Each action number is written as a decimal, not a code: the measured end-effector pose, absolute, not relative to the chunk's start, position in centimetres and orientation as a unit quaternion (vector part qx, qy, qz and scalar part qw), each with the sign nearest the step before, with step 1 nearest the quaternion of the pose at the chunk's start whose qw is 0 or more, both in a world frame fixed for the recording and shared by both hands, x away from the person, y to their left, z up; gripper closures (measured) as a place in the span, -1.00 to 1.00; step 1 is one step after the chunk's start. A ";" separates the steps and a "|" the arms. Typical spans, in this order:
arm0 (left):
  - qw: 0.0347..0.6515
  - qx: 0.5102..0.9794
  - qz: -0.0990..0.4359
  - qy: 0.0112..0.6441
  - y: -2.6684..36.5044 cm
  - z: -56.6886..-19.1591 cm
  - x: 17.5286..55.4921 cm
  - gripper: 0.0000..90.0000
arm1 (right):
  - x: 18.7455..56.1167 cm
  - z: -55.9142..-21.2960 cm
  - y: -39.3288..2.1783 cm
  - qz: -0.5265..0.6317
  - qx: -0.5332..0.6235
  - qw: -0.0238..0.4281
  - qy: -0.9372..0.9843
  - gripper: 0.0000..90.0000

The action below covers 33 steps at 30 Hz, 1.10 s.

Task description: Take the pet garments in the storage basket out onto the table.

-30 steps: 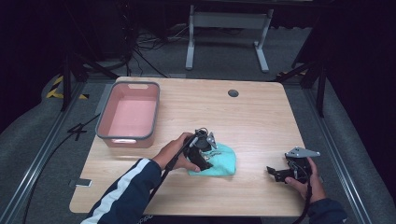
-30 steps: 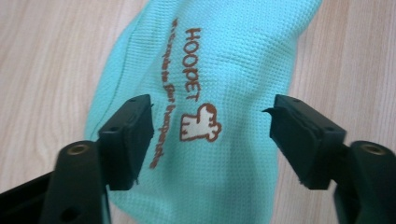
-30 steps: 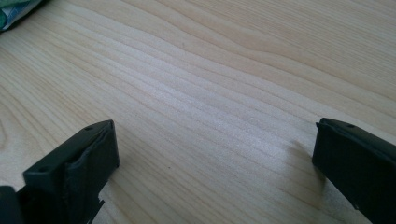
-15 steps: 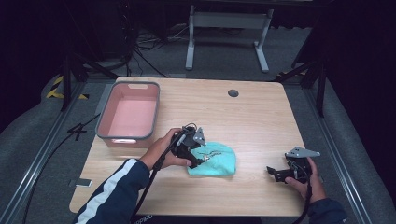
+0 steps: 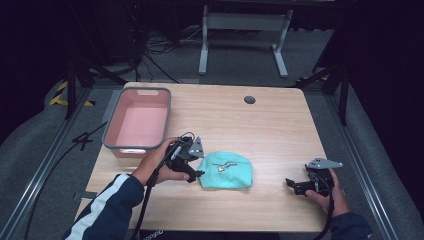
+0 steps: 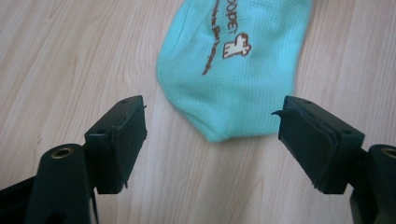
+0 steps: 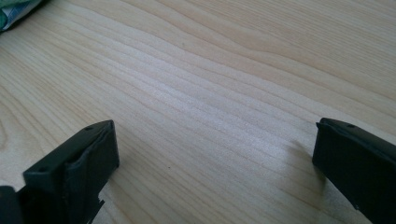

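From the high view: the teal cloth (image 5: 226, 170) lies flat on the tabletop (image 5: 260, 130), toward the near edge and a bit left of center. The left tongs (image 5: 196, 173) sit just beside its left edge, and their jaws have just been opening, with nothing pinched between them. The right tongs (image 5: 291, 184) are well apart from it, off toward the right side, resting low over bare wood. The pink bin (image 5: 112, 128) stands at the far left, with nothing visible inside it.

Left gripper view: the left tongs (image 6: 210, 130) are spread wide, and the rounded end of the teal cloth (image 6: 233, 70) lies on the wood just ahead of the gap, not touched by either pad. You can see a little brown printed logo and a waffle-ish knit.

Right gripper view: the right tongs (image 7: 215, 154) are released too, with just wood grain between the jaws and a sliver of the cloth (image 7: 16, 9) in the top left corner.

My guess on handling: it's light, soft and floppy, and won't slide much on wood, but it will droop and fold when lifted. I'd pinch the stitched hem at the rounded end, catching both layers, not the middle, where you'd only bunch up the top layer.
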<state>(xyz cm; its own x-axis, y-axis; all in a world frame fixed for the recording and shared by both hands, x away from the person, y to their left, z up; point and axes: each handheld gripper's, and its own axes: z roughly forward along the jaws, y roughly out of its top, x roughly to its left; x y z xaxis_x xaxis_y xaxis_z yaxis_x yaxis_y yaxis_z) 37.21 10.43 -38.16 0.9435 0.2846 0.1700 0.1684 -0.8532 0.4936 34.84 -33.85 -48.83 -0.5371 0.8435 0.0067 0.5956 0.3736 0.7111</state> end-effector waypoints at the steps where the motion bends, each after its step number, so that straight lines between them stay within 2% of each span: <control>1: 0.243 0.955 0.121 0.118 10.7 -38.2 37.1 -0.47 | 34.8 -48.8 -33.8 0.339 0.445 0.183 0.808 -0.98; 15: 0.229 0.952 0.157 0.125 15.0 -38.8 35.0 -0.46 | 34.8 -48.8 -33.8 0.339 0.445 0.183 0.808 -0.98; 33: 0.232 0.942 0.174 0.167 21.4 -41.3 33.1 -0.52 | 34.8 -48.8 -33.8 0.339 0.446 0.183 0.808 -0.98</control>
